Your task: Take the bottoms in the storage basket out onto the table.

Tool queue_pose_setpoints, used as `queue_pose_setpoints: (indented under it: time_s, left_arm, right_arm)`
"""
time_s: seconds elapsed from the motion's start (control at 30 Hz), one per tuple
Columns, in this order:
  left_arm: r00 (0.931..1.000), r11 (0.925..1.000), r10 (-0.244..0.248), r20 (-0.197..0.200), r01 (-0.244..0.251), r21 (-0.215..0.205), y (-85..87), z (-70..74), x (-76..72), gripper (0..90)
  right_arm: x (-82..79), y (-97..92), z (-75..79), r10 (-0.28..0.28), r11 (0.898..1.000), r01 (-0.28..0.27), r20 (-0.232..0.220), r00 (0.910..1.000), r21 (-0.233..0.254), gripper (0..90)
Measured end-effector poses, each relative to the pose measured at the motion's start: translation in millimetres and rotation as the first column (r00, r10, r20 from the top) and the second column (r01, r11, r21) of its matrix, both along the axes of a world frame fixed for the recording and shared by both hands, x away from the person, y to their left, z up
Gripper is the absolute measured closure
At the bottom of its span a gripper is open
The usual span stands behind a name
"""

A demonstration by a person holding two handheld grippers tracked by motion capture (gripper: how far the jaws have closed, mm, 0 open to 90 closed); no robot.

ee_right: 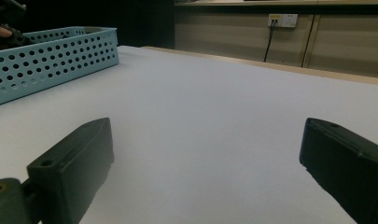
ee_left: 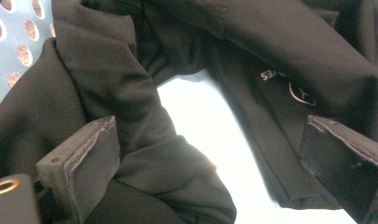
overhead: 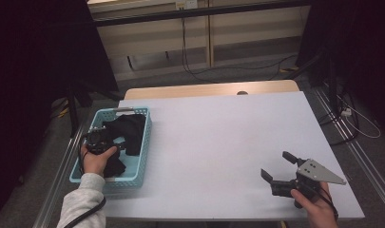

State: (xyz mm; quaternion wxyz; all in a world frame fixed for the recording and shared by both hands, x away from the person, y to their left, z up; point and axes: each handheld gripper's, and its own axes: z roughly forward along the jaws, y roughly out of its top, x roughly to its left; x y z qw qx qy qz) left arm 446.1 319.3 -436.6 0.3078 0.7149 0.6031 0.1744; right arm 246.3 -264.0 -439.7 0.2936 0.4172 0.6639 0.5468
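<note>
Item 1: basket, light blue plastic, rectangular, walls perforated w/ round holes, at left edge of table; also seen at upper left of right gripper view. Item 2: black garment, soft matte fabric w/ stitched seams, crumpled inside basket, 1 fold draped toward the right wall; left gripper view shows small white lettering and a curved logo on it, text partly cut off, not legible; garment type cannot be told. Item 3: left gripper, black, held in left hand over basket, grey knit sleeve behind; jaws spread wide, 1 each side of a garment fold, pads not seen pinching it; whether left pad touches cloth is hard to make out. Pale basket floor visible between folds. Item 4: right gripper, black w/ grey 3-cornered plate, held in right hand low over near right part of table; jaws wide apart, nothing between, bare tabletop ahead. Table: smooth white top, wood edge at far side. Background: dim, cables on floor, wall socket.
</note>
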Motion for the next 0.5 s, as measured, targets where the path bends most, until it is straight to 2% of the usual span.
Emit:
queue_pose_setpoints:
  time_s: [0.07, 0.1, 0.2, 0.27, 0.3, 0.4, 0.5]
  left_arm:
    - [1.0, 1.0, 0.008, 0.001, -0.008, -0.003, -1.5, -0.8, 0.0, 4.9]
    - [0.9999, 0.9999, -0.006, -0.012, 0.006, 0.011, -0.5, -0.1, -0.2, 5.0]
    - [0.9998, 0.9998, -0.005, -0.021, 0.005, 0.017, -1.2, -1.1, 0.5, 5.1]
    - [0.9979, 0.9982, -0.04, -0.051, 0.042, 0.043, -0.5, -1.2, 0.3, 5.1]
    - [0.9991, 0.9992, -0.022, -0.035, 0.023, 0.034, -2.8, -2.6, 0.3, 5.1]
    - [0.9985, 0.9991, -0.023, -0.05, 0.024, 0.036, -3.6, -2.4, 0.0, 5.7]
    - [0.9987, 0.9985, -0.021, -0.046, 0.023, 0.05, -3.8, -2.7, -0.5, 8.4]
  right_arm:
    - [0.0, 0.0, 0.0, 0.0, 1.0, 0.0, 0.0, 1.0, 0.0, 2.4]
    - [0.0, -0.1, -0.1, 0.0, 1.0, 0.0, 0.0, 1.0, 0.0, 2.4]
    - [0.0, -0.2, 0.1, -0.002, 1.0, 0.002, 0.002, 1.0, 0.0, 2.4]
    - [0.0, -0.1, 0.1, -0.002, 1.0, 0.002, 0.0, 1.0, 0.001, 2.4]
    - [0.1, 0.0, 0.0, -0.001, 1.0, 0.001, 0.0, 1.0, 0.0, 2.4]
    - [0.0, 0.1, 0.0, -0.001, 1.0, 0.001, 0.0, 1.0, -0.001, 2.4]
    - [-0.3, 0.2, 0.3, -0.001, 1.0, 0.001, 0.001, 1.0, 0.0, 2.4]
